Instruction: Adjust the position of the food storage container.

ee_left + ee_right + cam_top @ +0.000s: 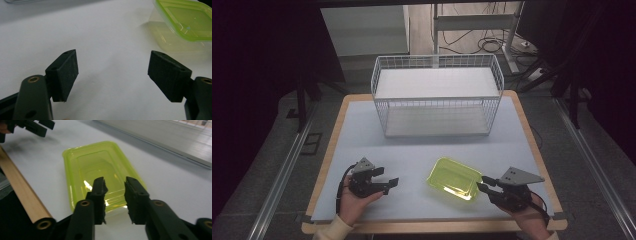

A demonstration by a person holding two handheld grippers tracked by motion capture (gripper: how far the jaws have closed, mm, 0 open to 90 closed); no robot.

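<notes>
Nearest the person's edge of the table (362,125), both hands come in from below, each with a gripper. On the left side, the left gripper (388,178) rests in an upturned palm with its jaws spread wide and nothing but bare white tabletop between them; in the left gripper view the two black pads (65,72) stand well apart over the table.

Over on the right, the right gripper (483,183) points at the near end of a yellow-green lidded container (454,178), which lies flat on the table between the two grippers, closer to the right one. In the right gripper view its jaws have a narrow gap and sit over the container's near edge (100,170); I can't tell whether the pads actually press on the rim.

Farther back, a white wire basket (437,107) stands at the far end of the table, well apart from the container. Beyond it, cables lie on the floor.
</notes>
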